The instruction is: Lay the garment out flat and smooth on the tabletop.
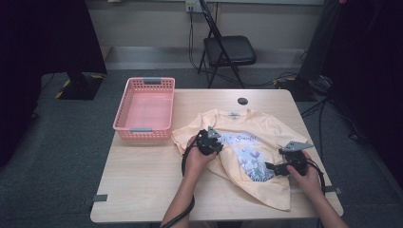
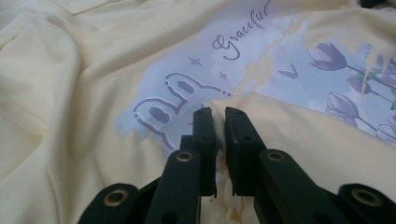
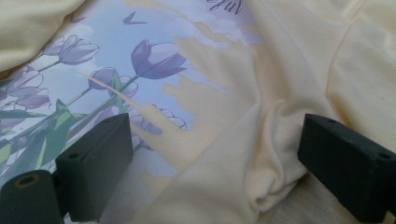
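A pale yellow T-shirt [image 1: 259, 137] with a blue and purple tulip print lies spread on the wooden table [image 1: 142, 180], front up and partly folded over at its left side. My left gripper [image 1: 213, 142] is shut on a fold of the T-shirt [image 2: 280, 140], pinching the fabric edge over the print. My right gripper [image 1: 272, 167] is open at the shirt's right side, low over the cloth. A raised ridge of the T-shirt [image 3: 243, 154] lies between its wide-spread jaws.
An empty pink plastic basket [image 1: 144, 109] stands at the table's back left corner. A black folding chair [image 1: 227, 50] stands beyond the table. A dark round hole [image 1: 243, 101] sits near the table's far edge. Bare tabletop lies left of the shirt.
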`<state>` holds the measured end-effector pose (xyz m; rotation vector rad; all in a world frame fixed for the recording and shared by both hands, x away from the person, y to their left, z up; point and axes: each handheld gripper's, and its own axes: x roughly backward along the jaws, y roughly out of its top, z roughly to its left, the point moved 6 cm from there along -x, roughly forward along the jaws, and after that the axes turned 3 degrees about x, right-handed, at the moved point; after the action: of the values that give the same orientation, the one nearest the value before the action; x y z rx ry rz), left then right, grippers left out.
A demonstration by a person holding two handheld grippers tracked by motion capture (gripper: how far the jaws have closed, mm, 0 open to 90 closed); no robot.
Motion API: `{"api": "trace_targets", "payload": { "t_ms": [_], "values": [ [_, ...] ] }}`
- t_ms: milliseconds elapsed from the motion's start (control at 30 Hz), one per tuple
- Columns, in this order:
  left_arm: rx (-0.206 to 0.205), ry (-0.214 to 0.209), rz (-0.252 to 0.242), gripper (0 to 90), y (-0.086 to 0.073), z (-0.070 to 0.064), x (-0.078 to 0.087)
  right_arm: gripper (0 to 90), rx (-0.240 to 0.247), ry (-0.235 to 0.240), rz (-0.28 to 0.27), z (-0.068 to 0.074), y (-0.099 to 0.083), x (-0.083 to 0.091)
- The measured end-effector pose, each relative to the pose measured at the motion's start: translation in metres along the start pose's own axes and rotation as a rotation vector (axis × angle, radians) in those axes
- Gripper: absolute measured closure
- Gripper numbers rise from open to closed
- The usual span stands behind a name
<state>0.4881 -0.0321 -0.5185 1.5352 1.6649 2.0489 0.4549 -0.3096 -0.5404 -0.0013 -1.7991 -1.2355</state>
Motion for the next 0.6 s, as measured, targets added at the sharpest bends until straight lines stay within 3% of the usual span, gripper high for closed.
{"api": "trace_targets", "payload": {
  "t_ms": [167, 600],
  "values": [
    [0.014, -0.007, -0.012, 83.8, -0.001, -0.002, 0.01, 9.1, 0.0, 0.0, 0.0, 0.0, 0.0, 0.0],
    [0.005, -0.029, -0.018, 83.8, -0.008, -0.013, 0.029, 9.1, -0.002, -0.003, 0.0, 0.0, 0.0, 0.0]
  ]
}}
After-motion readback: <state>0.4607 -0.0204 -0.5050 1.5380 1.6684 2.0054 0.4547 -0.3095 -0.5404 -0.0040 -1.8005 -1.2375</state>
